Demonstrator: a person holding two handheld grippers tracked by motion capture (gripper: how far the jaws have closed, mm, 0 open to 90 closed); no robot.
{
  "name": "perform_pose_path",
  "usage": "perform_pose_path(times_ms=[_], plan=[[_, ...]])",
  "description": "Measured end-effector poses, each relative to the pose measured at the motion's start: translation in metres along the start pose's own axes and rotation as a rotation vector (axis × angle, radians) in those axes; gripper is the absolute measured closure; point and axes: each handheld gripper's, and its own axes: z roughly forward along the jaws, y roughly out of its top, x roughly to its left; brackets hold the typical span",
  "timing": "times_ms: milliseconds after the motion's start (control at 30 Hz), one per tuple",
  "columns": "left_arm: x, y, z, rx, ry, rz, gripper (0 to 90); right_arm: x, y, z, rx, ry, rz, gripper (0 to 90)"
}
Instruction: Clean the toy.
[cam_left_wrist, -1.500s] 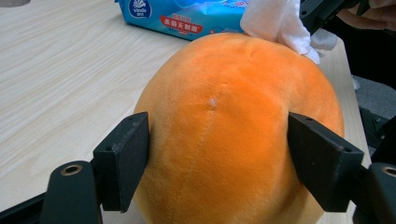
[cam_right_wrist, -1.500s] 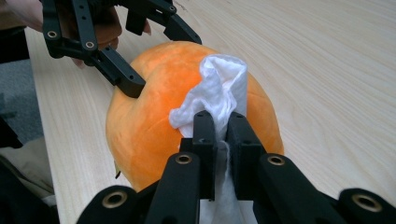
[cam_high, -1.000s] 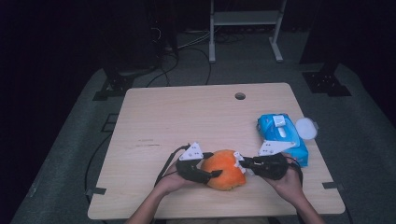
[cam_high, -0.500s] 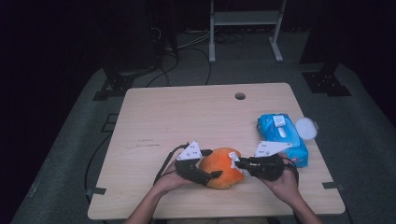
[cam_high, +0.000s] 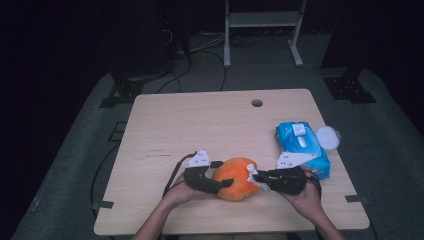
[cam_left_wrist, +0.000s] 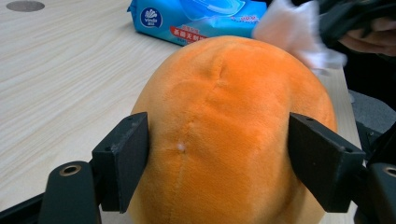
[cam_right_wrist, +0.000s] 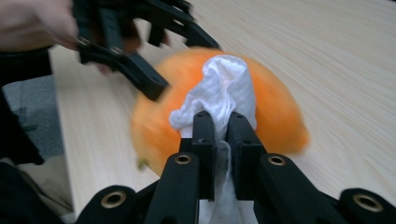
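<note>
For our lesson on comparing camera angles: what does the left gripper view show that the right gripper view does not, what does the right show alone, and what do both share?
Left gripper view alone: the blue wipes pack lying behind, the table's hole, and the left gripper with its jaws against the sides of the orange plush toy.

Right gripper view alone: the right gripper shut on the white wipe, its tip pressed to the toy.

Both: toy, wipe, wooden table.
</note>
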Motion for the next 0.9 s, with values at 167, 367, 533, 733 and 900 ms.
perform_pose_path(times_ms=[167, 367, 533, 733, 900], plan=[[0.002, -0.002, -0.002, -0.002, -0.001, -0.010, 23.9, 0.006, 0.008, 0.008, 0.009, -0.017, -0.040, 81.7], [0.002, -0.002, -0.002, 0.000, 0.008, -0.005, 23.9, -0.012, -0.005, 0.002, 0.028, -0.065, 0.023, 81.8], [0.006, -0.003, -0.004, 0.000, 0.016, -0.027, 23.7, 0.006, -0.006, -0.002, 0.036, 0.023, -0.026, 81.5], [0.004, -0.004, -0.002, 0.004, -0.026, -0.008, 25.9, 0.006, 0.000, 0.003, 0.027, 0.020, -0.029, 81.8], [-0.004, -0.002, 0.003, 0.016, -0.034, 0.034, 27.6, -0.015, 0.001, 0.010, 0.011, -0.024, 0.042, 81.9]])
